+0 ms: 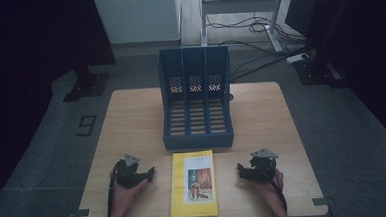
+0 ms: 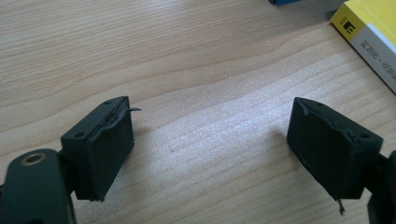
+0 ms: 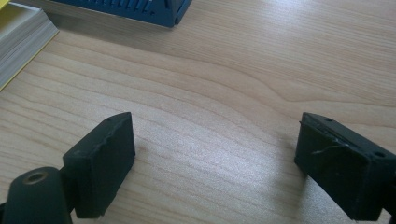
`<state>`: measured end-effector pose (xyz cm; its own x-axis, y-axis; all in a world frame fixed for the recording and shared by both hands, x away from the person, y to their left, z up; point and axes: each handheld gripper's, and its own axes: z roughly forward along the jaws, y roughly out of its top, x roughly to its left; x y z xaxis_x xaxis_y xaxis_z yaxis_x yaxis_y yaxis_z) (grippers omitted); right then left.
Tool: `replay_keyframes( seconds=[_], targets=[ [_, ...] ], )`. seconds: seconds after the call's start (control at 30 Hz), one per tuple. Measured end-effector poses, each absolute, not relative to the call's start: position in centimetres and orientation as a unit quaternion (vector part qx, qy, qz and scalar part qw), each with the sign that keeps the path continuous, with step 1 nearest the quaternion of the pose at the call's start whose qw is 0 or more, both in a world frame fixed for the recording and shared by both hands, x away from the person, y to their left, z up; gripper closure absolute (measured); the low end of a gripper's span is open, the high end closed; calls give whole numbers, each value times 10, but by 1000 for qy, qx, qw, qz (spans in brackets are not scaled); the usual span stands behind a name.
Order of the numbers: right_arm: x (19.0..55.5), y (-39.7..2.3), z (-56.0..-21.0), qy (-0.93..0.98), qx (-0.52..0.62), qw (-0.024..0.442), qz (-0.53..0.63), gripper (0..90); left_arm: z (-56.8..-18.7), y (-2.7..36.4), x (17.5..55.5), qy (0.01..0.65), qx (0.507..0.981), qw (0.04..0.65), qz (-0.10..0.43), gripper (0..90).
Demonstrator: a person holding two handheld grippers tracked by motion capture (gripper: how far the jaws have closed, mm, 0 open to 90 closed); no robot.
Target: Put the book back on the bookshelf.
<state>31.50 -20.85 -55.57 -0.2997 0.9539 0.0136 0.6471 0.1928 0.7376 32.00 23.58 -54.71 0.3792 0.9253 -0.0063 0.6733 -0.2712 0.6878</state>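
The left gripper [image 1: 145, 174] rests low over the wooden table [image 1: 131, 121] near its front edge, held by the person's left hand [image 1: 125, 194], whose forearm comes in from the bottom of the high view. Its jaws point toward the middle of the table and stand wide apart with nothing between them; in the left gripper view bare wood shows in the gap. The right gripper [image 1: 244, 170] mirrors it on the other side, held by the right hand [image 1: 266, 185], jaws also spread wide and empty over bare wood.

Between the two grippers lies a yellow book [image 1: 194, 184], flat, cover up, with a picture on its front, its long side running from the front edge toward the far side. Each gripper is near the book but apart from it. Just beyond the book's far end stands a blue three-slot file holder [image 1: 195, 98], its open slots facing the person. Cables [image 1: 257, 27] trail over the floor behind the table.
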Motion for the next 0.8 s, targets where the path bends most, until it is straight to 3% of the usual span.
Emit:
replay_keyframes(
  seconds=[0.57, 0.63, 0.8],
  targets=[
    [313, -213, -553, 722, 565, 231, 325, 138, -547, 235, 319, 526, 759, 339, 181, 149],
    [313, -214, -552, 723, 563, 219, 335, 147, -544, 233, 316, 522, 762, 344, 170, 203],
    [309, -209, -545, 721, 553, 223, 352, 158, -537, 232, 312, 512, 760, 368, 160, 207]
  ],
)
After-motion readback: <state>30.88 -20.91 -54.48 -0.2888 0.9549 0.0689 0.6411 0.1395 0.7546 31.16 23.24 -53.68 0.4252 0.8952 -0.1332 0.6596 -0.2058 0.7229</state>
